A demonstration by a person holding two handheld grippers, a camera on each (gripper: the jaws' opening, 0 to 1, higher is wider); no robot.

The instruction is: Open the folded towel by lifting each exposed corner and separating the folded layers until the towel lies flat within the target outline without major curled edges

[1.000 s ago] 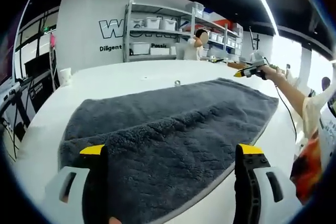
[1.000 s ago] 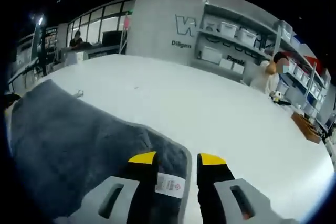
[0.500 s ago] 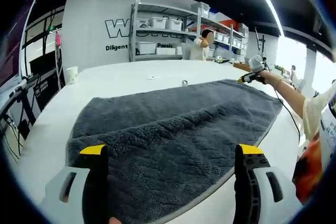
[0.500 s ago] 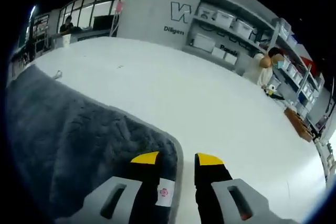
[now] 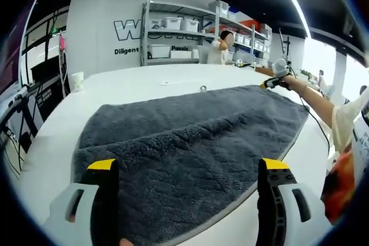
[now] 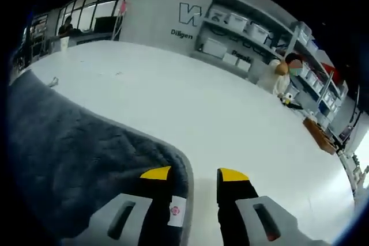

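**White table, one grey towel, two tongs at opposite ends**

White tabletop [image 5: 144, 84] carries a single dark grey towel [image 5: 190, 142], spread wide with its long axis running from the near left end toward the far right end. A soft ridge crosses its middle in the left gripper view; whether a folded layer remains there cannot be told, and no target outline can be made out.

The right gripper [image 6: 193, 176] sits at the far corner, its left jaw over the hemmed edge beside a small white label [image 6: 176, 211], jaws narrowly apart; whether they pinch the cloth cannot be told. It also shows in the left gripper view at the towel's far corner [image 5: 271, 83].

The left gripper [image 5: 187, 165] hangs over the near end, jaws spread wide with the pile between them, holding nothing.

Beyond stand one shelving rack [image 5: 179, 38], a white cup [image 5: 76, 80] and a person [image 5: 219, 50].
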